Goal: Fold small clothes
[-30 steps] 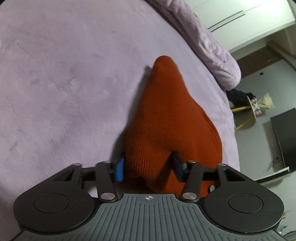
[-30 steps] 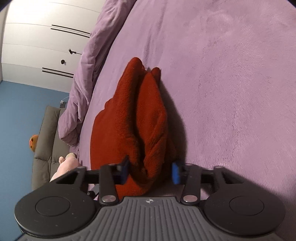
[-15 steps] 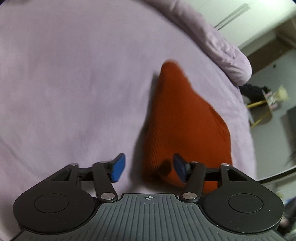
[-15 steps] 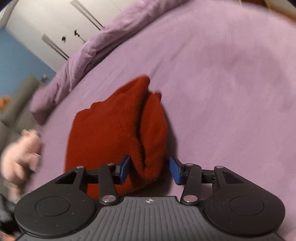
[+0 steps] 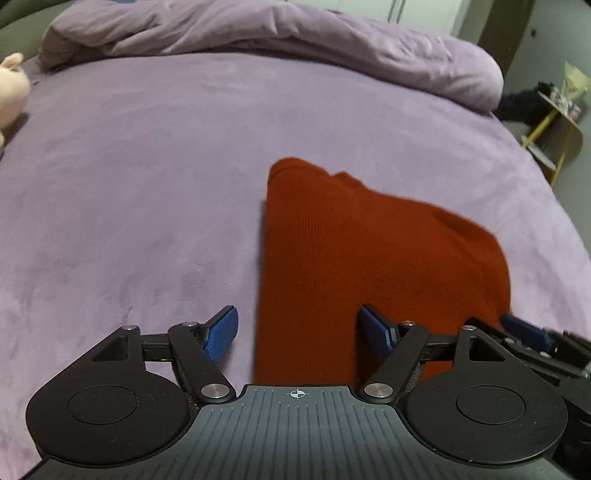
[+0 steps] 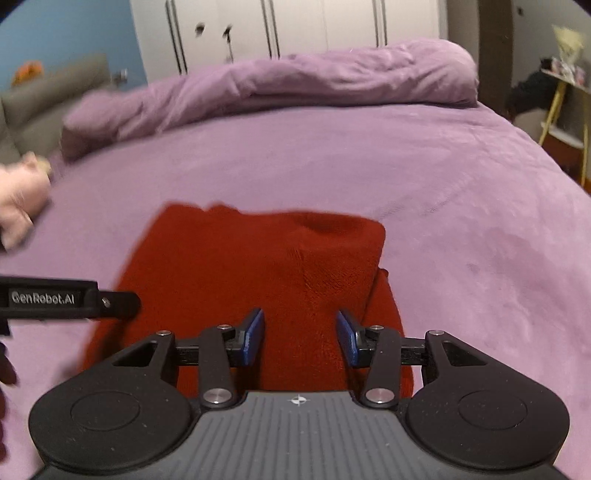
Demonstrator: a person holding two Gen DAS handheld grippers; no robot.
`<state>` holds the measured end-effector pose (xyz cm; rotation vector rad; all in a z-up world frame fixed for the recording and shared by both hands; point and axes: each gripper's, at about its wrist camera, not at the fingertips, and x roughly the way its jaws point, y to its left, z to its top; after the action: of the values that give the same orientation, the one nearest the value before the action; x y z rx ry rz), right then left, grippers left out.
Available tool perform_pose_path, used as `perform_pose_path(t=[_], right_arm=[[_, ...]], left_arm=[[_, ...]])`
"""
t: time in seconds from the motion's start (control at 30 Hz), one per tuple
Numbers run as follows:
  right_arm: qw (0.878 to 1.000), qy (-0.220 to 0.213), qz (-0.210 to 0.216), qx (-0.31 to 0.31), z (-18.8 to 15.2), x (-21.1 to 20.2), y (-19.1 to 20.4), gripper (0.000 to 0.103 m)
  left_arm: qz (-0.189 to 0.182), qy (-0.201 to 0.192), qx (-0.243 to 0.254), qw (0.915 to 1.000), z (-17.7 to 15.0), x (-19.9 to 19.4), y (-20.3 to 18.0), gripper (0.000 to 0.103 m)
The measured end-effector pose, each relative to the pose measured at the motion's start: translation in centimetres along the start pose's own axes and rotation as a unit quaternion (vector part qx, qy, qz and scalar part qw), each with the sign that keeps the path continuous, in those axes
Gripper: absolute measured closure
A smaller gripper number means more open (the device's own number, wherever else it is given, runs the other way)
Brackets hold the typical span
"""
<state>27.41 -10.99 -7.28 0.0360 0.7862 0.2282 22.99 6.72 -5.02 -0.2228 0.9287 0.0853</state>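
A red knitted garment (image 5: 369, 258) lies folded in a rough rectangle on the purple bed (image 5: 147, 184). My left gripper (image 5: 297, 330) is open and hovers over its near left edge, gripping nothing. The garment also shows in the right wrist view (image 6: 258, 266). My right gripper (image 6: 300, 338) is open above its near edge, with a raised fold between the blue pads but not pinched. A finger of the right gripper shows in the left wrist view (image 5: 524, 334). The left gripper's side shows in the right wrist view (image 6: 66, 299).
A bunched purple duvet (image 6: 295, 85) lies along the far side of the bed. A pink plush toy (image 6: 18, 192) sits at the left edge. White wardrobe doors (image 6: 295, 26) stand behind. A yellow-legged stand (image 5: 557, 122) is off the right side.
Both grippers have let go of the garment and opened. It now lies flat on the bed. Both cameras have swung round to look along the bed toward the duvet.
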Motion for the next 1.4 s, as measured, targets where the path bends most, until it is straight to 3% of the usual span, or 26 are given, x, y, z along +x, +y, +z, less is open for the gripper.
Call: perform_pose_path(t=[0.2, 0.33, 0.43, 0.5, 0.6, 0.73, 0.83, 0.9, 1.03, 1.13, 1.4], right_arm=[[0.999, -0.011, 0.009, -0.041, -0.8, 1.5, -0.1, 0.056], [0.998, -0.030, 0.007, -0.062, -1.5, 1.3, 0.3, 0.055], [0.997, -0.030, 0.001, -0.066, -2.1, 0.0, 0.5, 0.044], [0.998, -0.008, -0.010, -0.057, -2.8, -1.1, 0.4, 0.037], [1.000, 0.031, 0.006, -0.003, -4.5, -3.8, -0.5, 0.025], [0.996, 0.084, 0.002, 0.036, -6.9, -6.5, -1.0, 0.021], [0.992, 0.119, -0.018, 0.044, -7.2, -7.6, -0.4, 0.016], [0.991, 0.126, -0.036, 0.036, -6.7, -8.3, 0.2, 0.006], [0.993, 0.114, -0.041, 0.006, -5.8, -9.6, 1.5, 0.005], [0.993, 0.106, -0.041, -0.011, -5.2, -10.3, 2.6, 0.005], [0.989, 0.131, -0.073, -0.021, -4.5, -10.4, 4.0, 0.005]], left_arm=[[0.001, -0.003, 0.006, 1.0000, -0.7, 1.3, 0.4, 0.011], [-0.006, -0.003, -0.010, 0.9999, -0.9, 0.7, 0.8, 0.010], [-0.011, -0.002, -0.018, 0.9998, -1.7, -0.9, 1.4, 0.008], [-0.006, -0.007, -0.026, 0.9996, -2.5, -2.2, 1.7, 0.007], [0.013, -0.010, -0.013, 0.9998, -4.1, -4.5, 1.4, 0.004], [0.073, -0.006, 0.031, 0.9968, -6.1, -6.3, -0.1, 0.003], [0.078, -0.005, 0.043, 0.9960, -6.9, -7.7, -0.7, 0.003], [0.080, -0.010, 0.042, 0.9958, -7.2, -8.5, -0.8, 0.002], [0.089, -0.018, 0.049, 0.9947, -7.0, -10.0, -0.9, 0.002], [0.088, 0.000, 0.049, 0.9949, -6.7, -10.5, -0.9, 0.002], [0.086, 0.003, 0.057, 0.9946, -6.9, -11.5, -1.3, 0.002]])
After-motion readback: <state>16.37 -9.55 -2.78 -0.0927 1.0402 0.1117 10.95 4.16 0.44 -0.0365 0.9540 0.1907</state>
